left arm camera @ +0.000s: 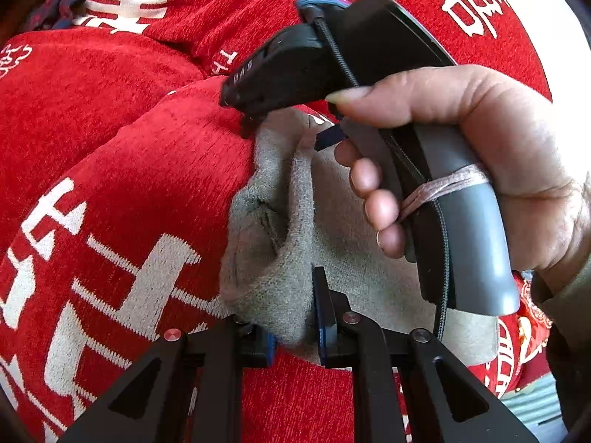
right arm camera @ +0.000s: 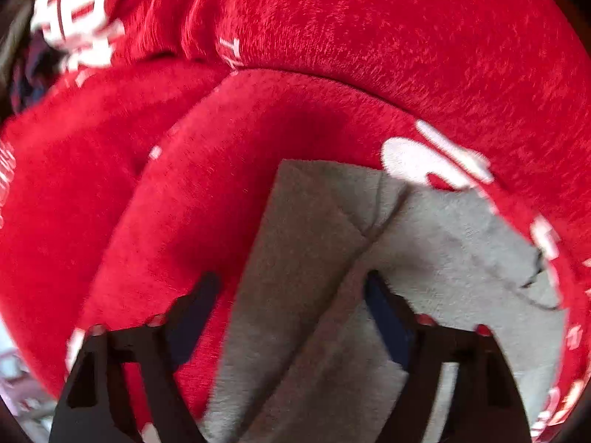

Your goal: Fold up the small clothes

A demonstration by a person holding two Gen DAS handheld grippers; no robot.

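A small grey fleece garment (left arm camera: 280, 229) lies bunched on a red cushion cover with white characters (left arm camera: 110, 184). My left gripper (left arm camera: 295, 328) has its jaws closed on a fold of the grey cloth at its near edge. In the left wrist view a hand holds my right gripper (left arm camera: 258, 122) over the far end of the garment. In the blurred right wrist view the right gripper (right arm camera: 291, 295) stands with its fingers wide apart over the grey garment (right arm camera: 424, 258), one finger over red fabric, nothing held.
Red cushions with white lettering (right arm camera: 369, 37) fill both views and rise behind the garment. A dark patterned cloth (left arm camera: 62, 3) shows at the far left. A pale surface (left arm camera: 532, 406) shows at the lower right edge.
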